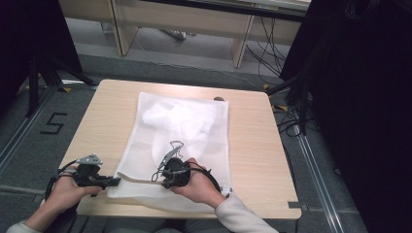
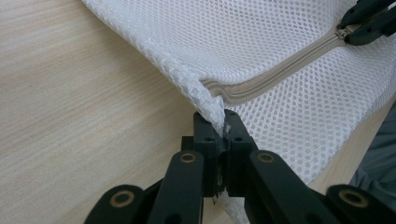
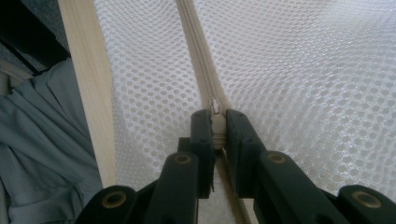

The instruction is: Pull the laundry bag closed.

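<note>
Mesh laundry bag (image 1: 180, 141) lies flat mid-desk, reaching the near edge. Left gripper (image 2: 223, 135) is clamped on its corner, right gripper (image 3: 217, 127) on the zipper pull (image 3: 215, 108). Risk: thin mesh slips out or the zipper snags fabric farther along.

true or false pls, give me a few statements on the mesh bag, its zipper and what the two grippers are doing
1. The left gripper is shut on the corner of the white mesh laundry bag. True.
2. The right gripper hangs open above the bag. False: it is shut on the metal zipper slider.
3. The bag lies on a light wooden table. True.
4. The beige zipper is red. False: it is beige.
5. The bag looks empty. False: something white shows inside.
</note>
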